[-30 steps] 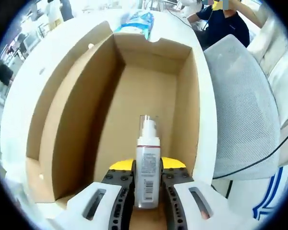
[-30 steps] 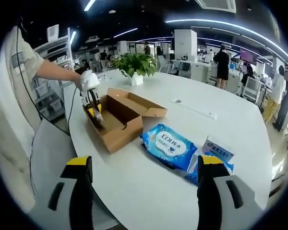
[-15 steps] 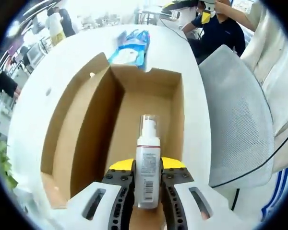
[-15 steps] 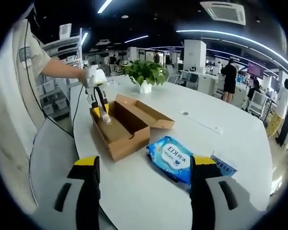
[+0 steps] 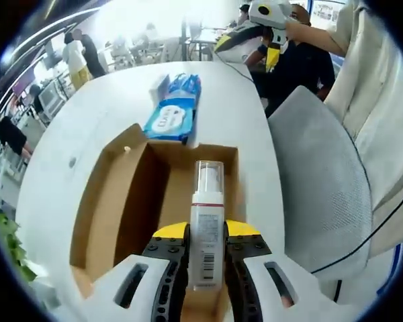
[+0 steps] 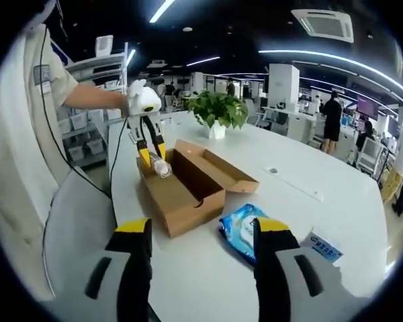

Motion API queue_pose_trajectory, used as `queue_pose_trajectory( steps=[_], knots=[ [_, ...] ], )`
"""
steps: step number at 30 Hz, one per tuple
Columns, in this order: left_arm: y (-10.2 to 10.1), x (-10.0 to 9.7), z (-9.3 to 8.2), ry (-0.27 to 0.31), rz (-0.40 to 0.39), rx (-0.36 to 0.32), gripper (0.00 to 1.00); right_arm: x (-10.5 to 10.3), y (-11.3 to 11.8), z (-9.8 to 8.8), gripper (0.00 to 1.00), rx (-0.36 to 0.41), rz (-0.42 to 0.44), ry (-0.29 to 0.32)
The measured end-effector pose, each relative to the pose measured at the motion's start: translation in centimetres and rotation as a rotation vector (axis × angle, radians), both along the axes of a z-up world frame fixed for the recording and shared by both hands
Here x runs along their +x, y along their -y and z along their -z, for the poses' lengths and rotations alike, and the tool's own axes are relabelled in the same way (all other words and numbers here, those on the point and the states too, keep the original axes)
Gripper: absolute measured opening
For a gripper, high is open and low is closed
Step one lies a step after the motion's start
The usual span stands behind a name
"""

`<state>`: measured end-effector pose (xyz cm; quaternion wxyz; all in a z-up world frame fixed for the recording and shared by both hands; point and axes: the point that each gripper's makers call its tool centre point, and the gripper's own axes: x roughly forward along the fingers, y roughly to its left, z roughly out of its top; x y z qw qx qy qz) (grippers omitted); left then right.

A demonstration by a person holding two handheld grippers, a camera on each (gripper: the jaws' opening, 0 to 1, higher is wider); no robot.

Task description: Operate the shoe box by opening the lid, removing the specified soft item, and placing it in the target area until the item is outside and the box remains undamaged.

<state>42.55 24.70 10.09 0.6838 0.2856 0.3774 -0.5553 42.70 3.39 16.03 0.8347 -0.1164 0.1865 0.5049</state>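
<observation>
Cardboard shoe box [image 5: 127, 208], lid open: left gripper [image 5: 205, 258] clenched on pump bottle [image 5: 206, 231] should rise clear of the walls before travelling toward the far wipes pack [image 5: 171, 119]; right gripper [image 6: 200, 268] hangs released.

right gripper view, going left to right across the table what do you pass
left tongs holding the pump bottle → open shoe box → potted plant farther back → blue wipes pack → small blue-and-white packet

Bright ceiling strip lights, glare, fisheye-warped edges.
</observation>
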Motion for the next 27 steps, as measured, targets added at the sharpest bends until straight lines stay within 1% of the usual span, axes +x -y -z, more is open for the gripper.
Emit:
queue_pose_trajectory(
  steps=[13,19,27],
  knots=[
    [2.5,-1.0,-1.3,0.004,0.038,-0.051,0.16,-1.2,-2.6,-0.2,0.48,0.031,-0.055,0.003],
    [3.8,-1.4,-1.8,0.002,0.063,-0.072,0.16,-1.6,-3.9,-0.6,0.44,0.057,-0.084,0.012],
    [5.1,-1.7,-2.1,0.000,0.095,-0.095,0.16,-2.0,-5.7,-0.6,0.41,0.058,-0.134,0.016]
  ],
)
